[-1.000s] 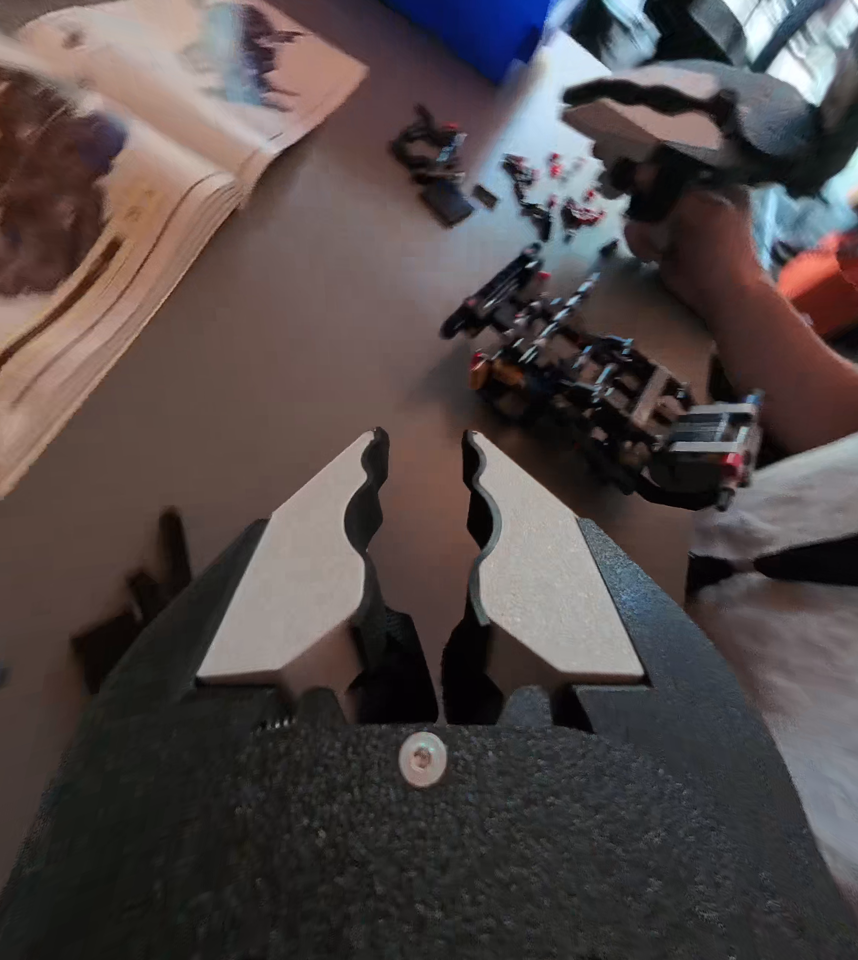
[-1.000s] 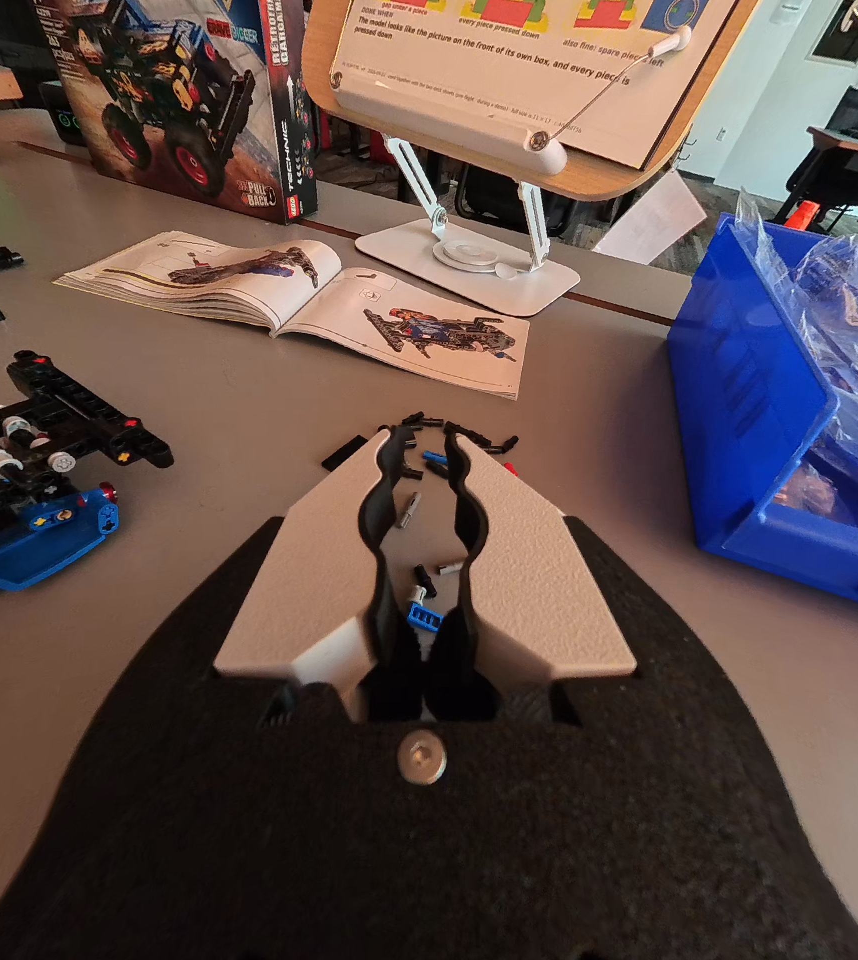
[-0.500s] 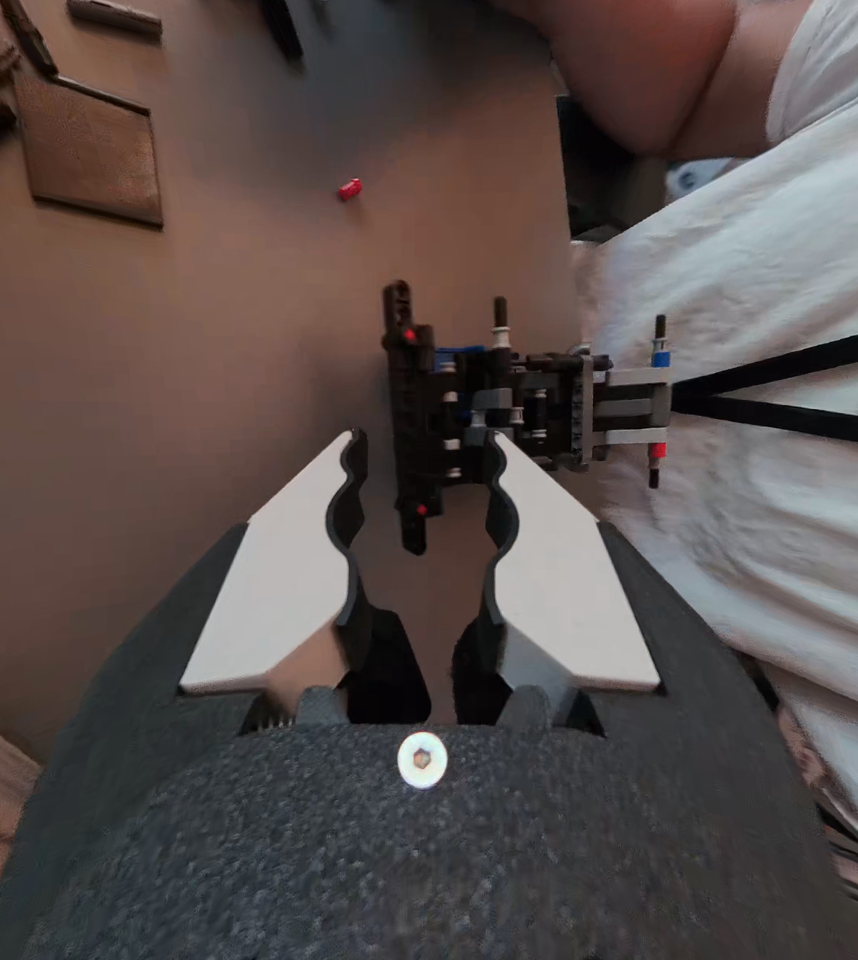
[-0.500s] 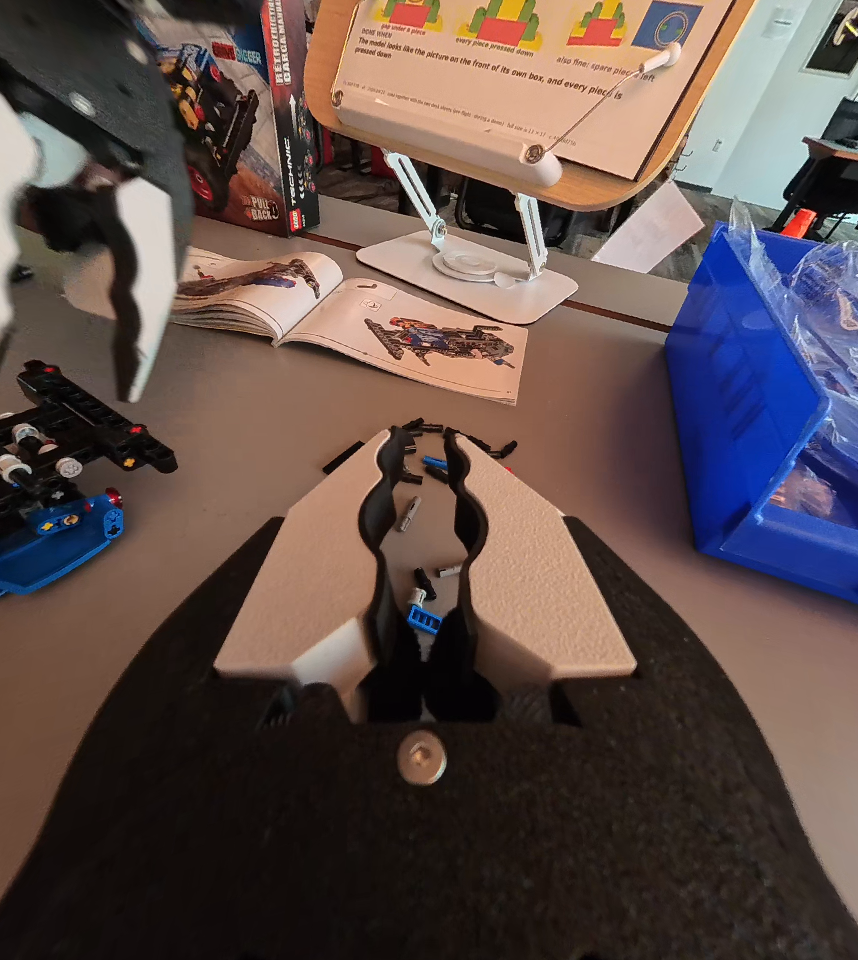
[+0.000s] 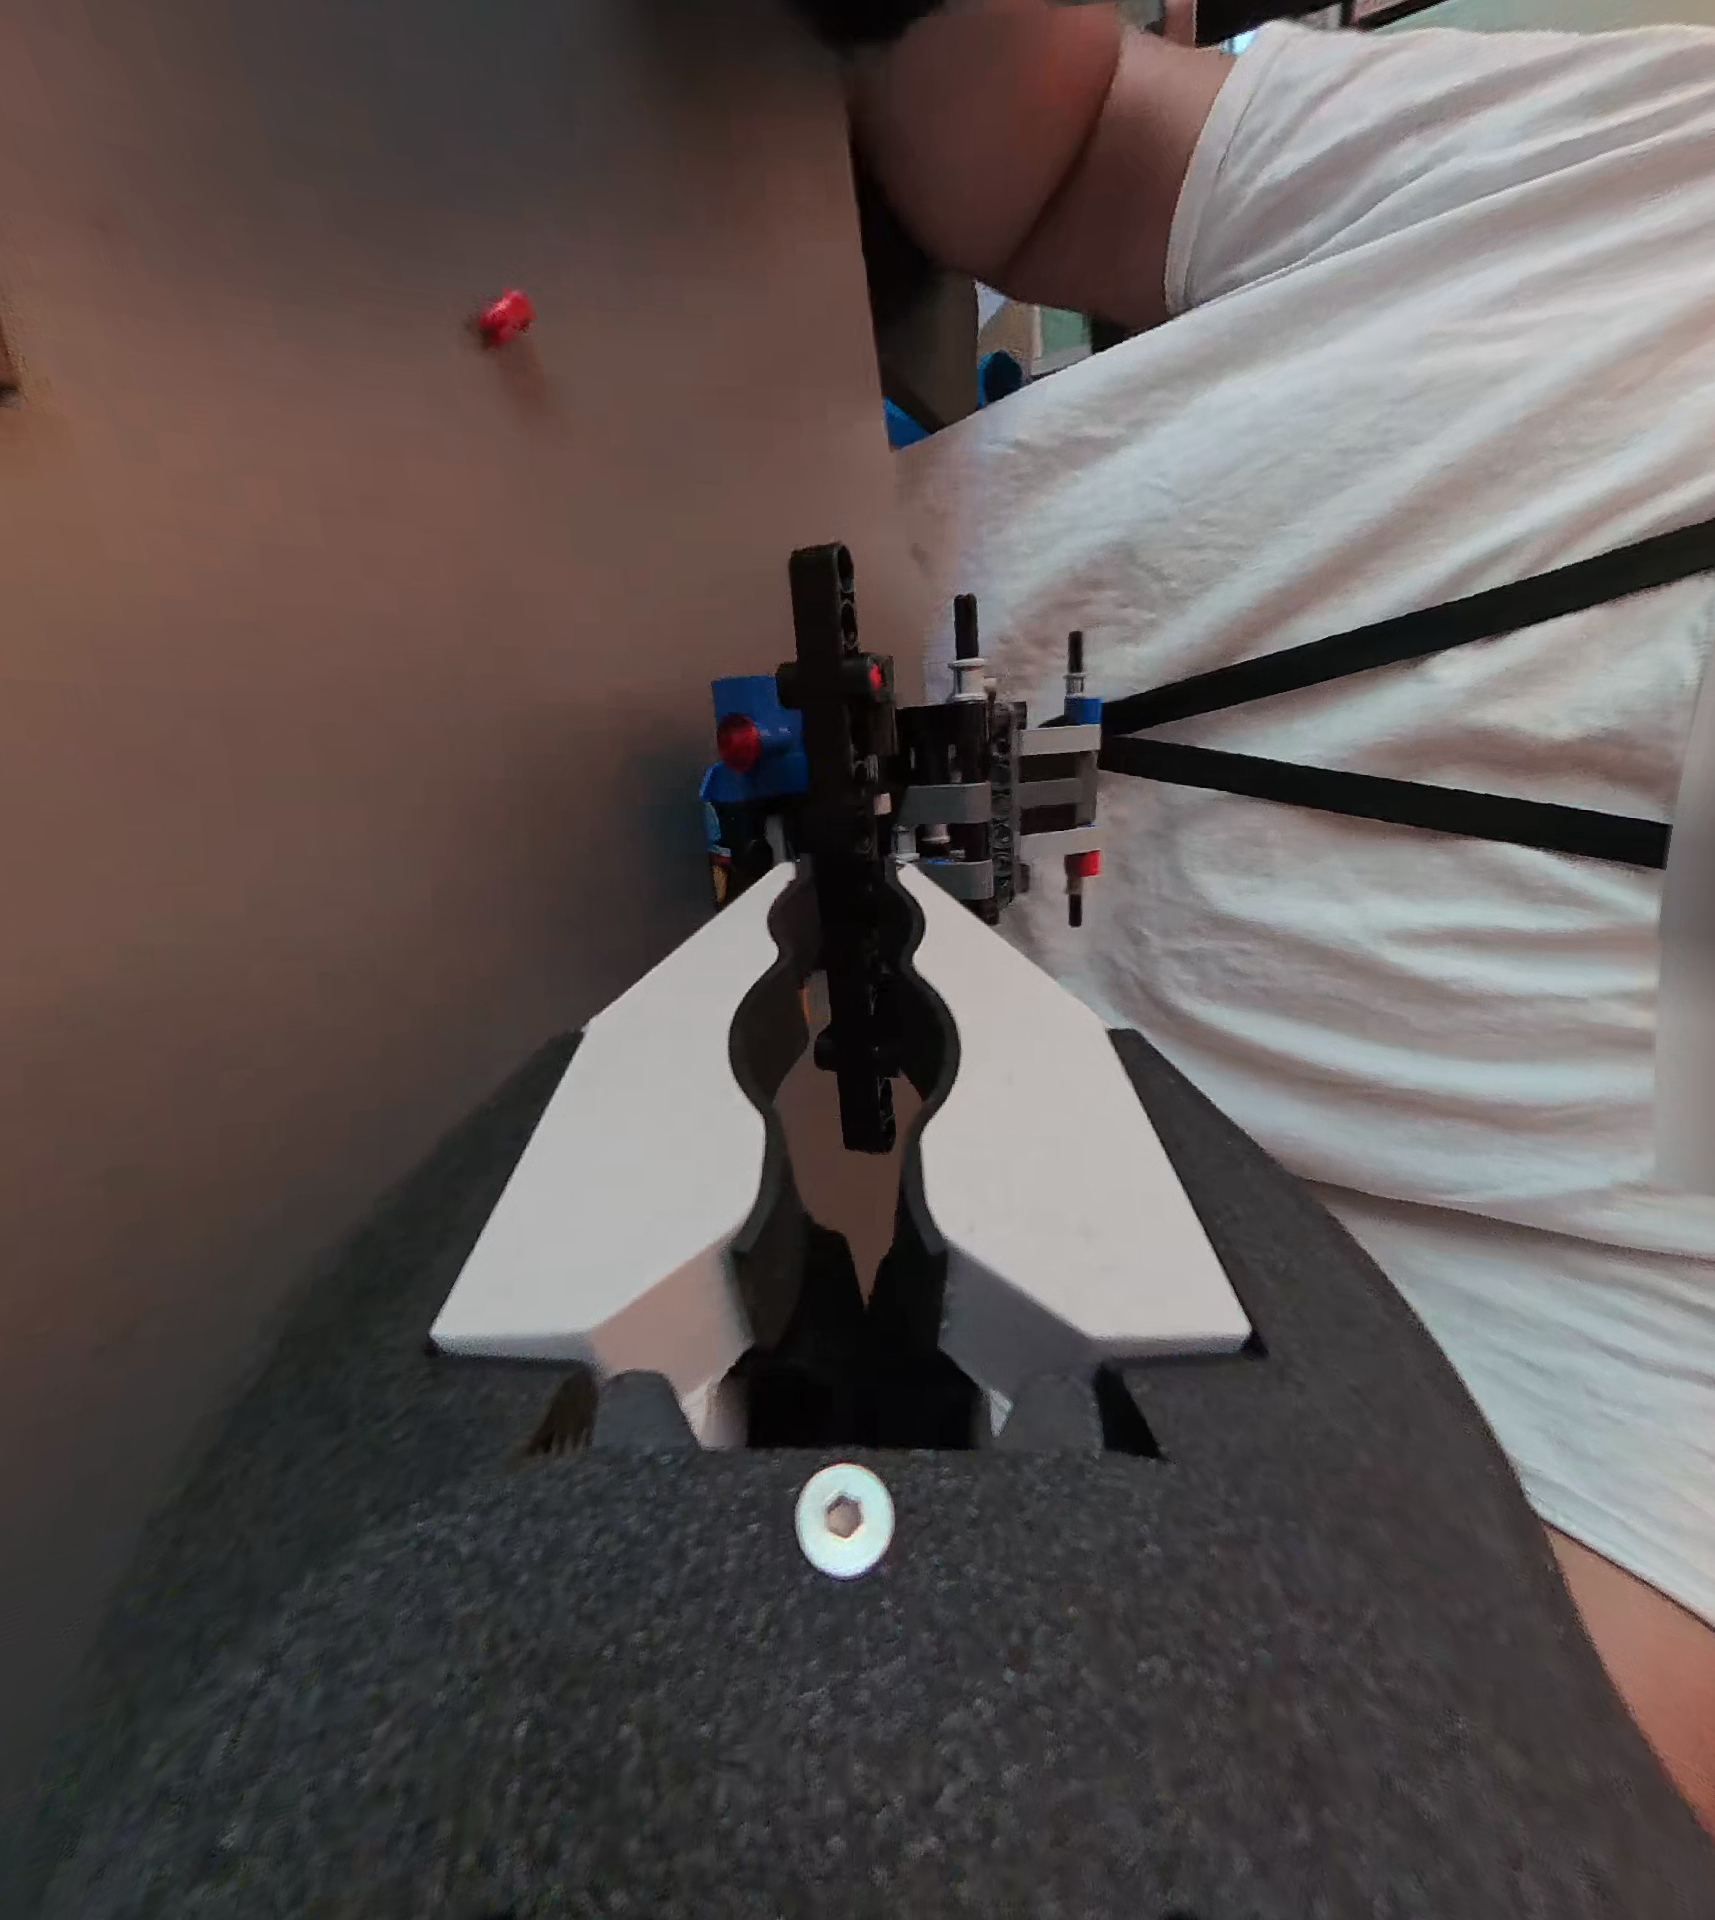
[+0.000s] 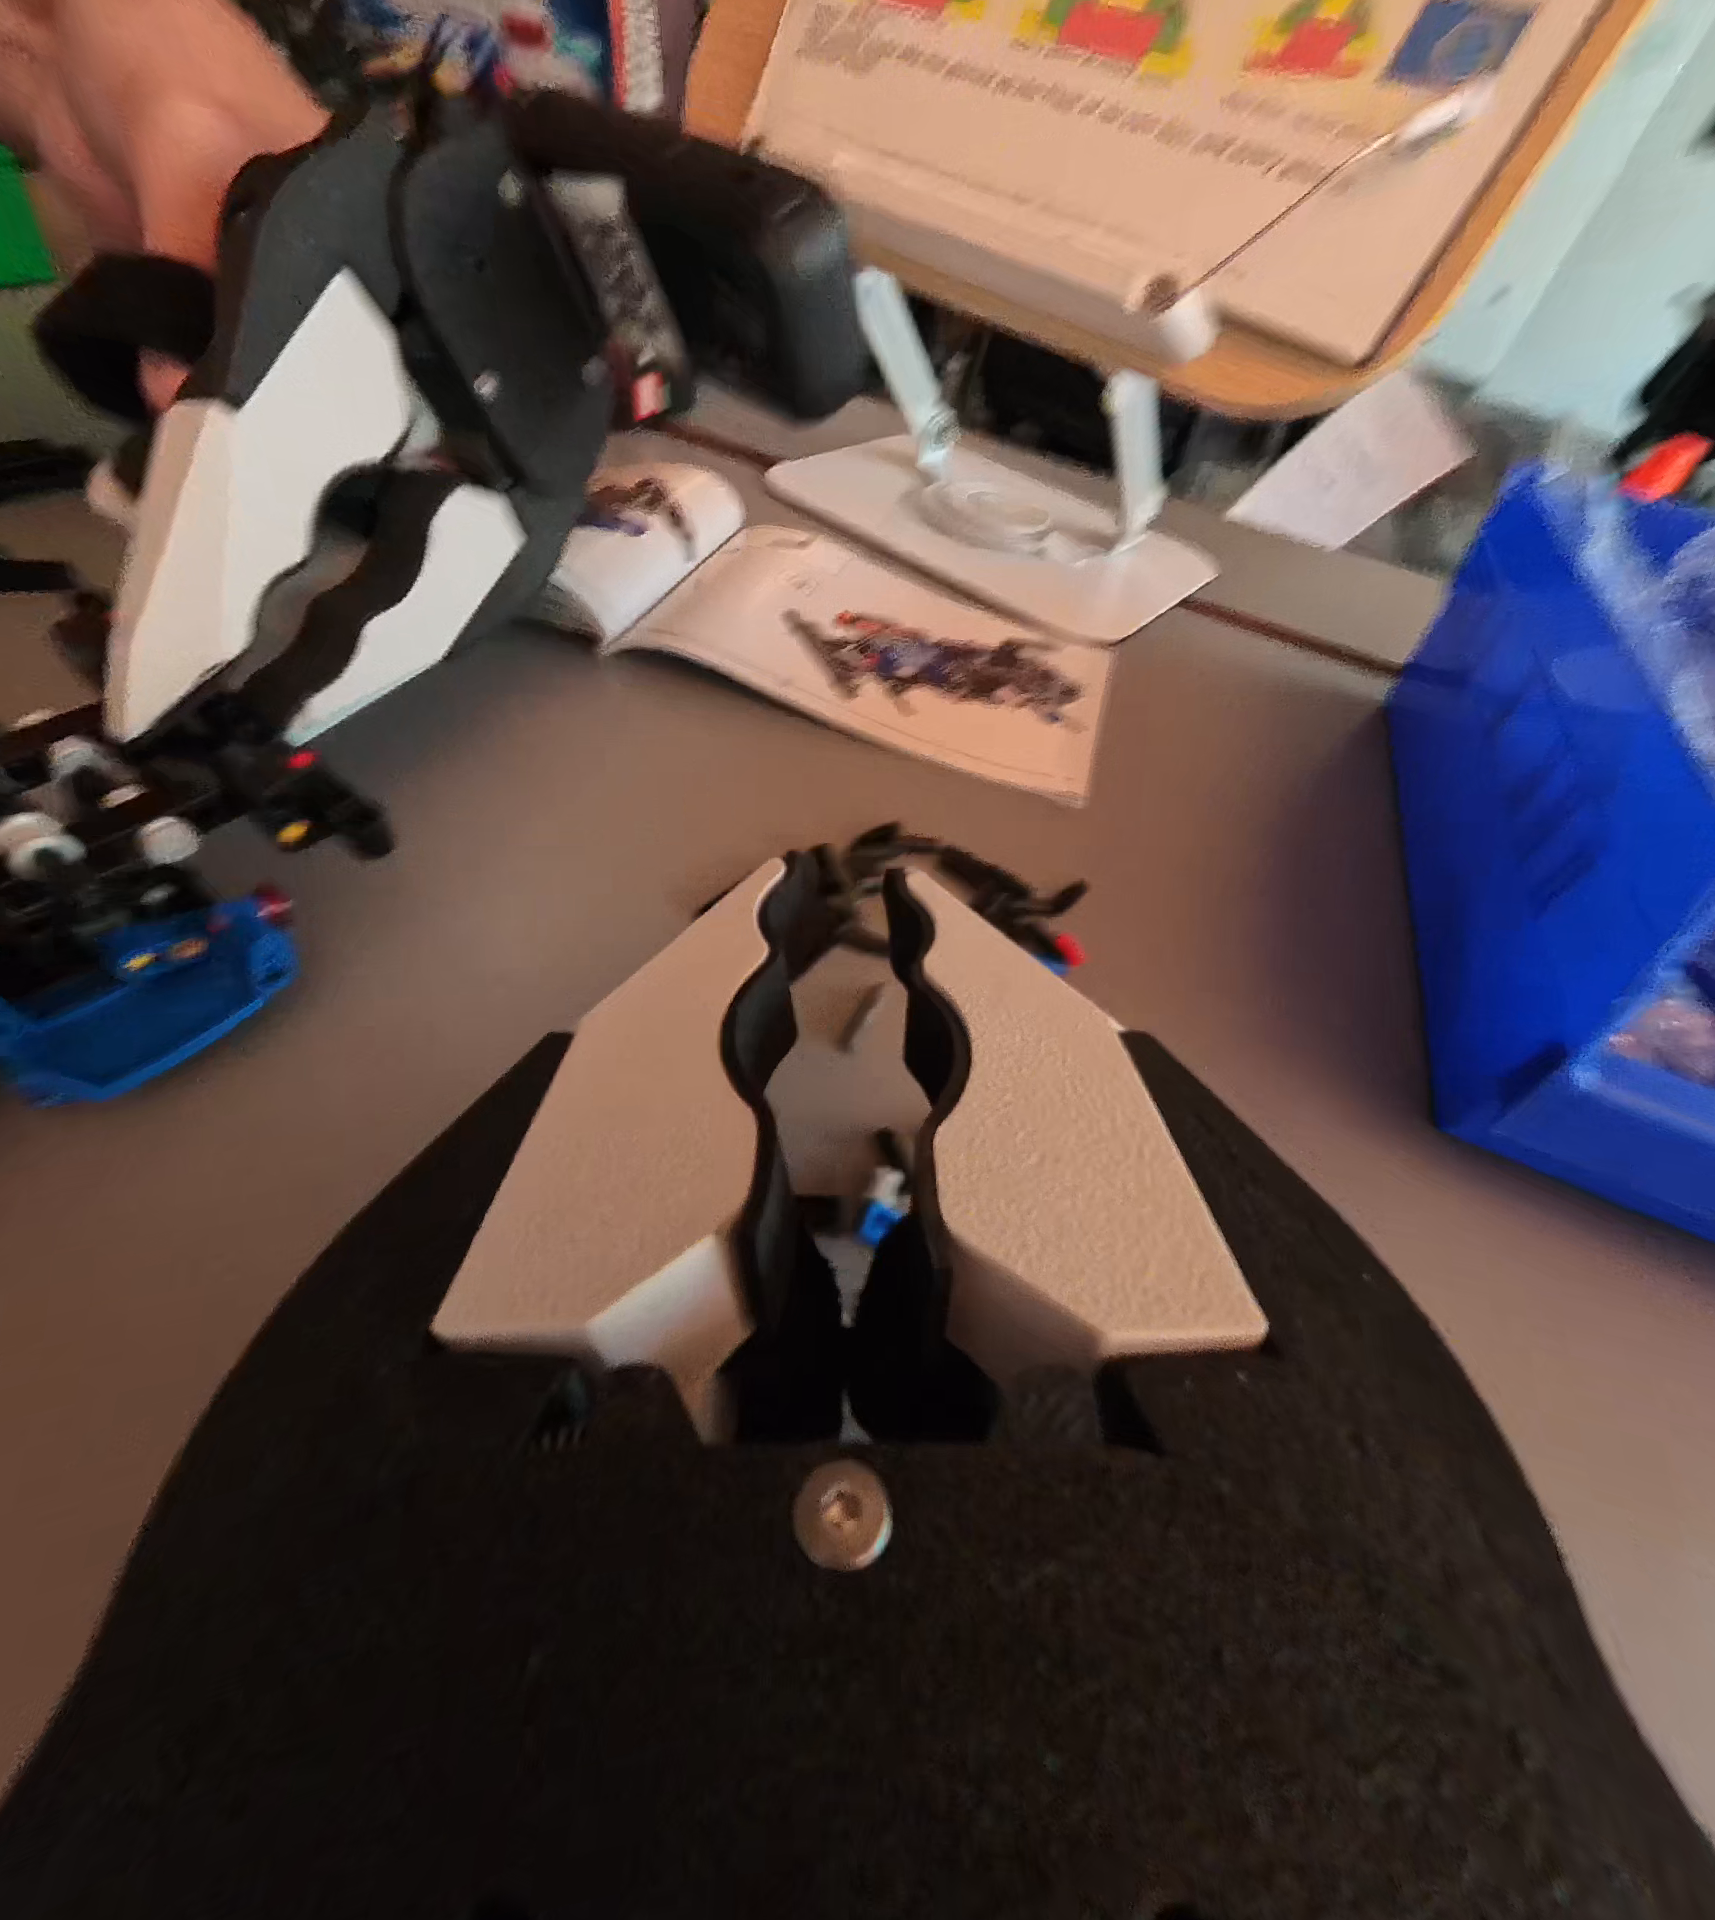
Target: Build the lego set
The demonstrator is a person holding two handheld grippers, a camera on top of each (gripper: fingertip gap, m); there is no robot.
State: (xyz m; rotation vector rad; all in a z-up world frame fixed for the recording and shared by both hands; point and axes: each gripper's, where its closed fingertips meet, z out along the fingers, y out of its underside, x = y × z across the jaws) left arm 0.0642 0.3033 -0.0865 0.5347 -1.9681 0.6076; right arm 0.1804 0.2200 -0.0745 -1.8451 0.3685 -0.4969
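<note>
Left gripper (image 5: 848,894) is clamping the model's (image 5: 936,769) black beam (image 5: 848,831) near the table (image 5: 313,727) edge; right gripper (image 6: 837,883), slightly parted, is hovering over loose pieces (image 6: 936,883).

A grey table (image 6: 1248,1351) carries everything. Left of the right jaws sits the half-built model (image 6: 105,935); ahead lie loose pieces (image 6: 946,883) and a booklet (image 6: 884,665), right a blue bin (image 6: 1559,883).

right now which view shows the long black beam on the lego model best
The left wrist view: the black beam stands sharp and centred between the left gripper fingers, which close around it. The right wrist view shows it only blurred at the far left, partly hidden by that gripper.
</note>
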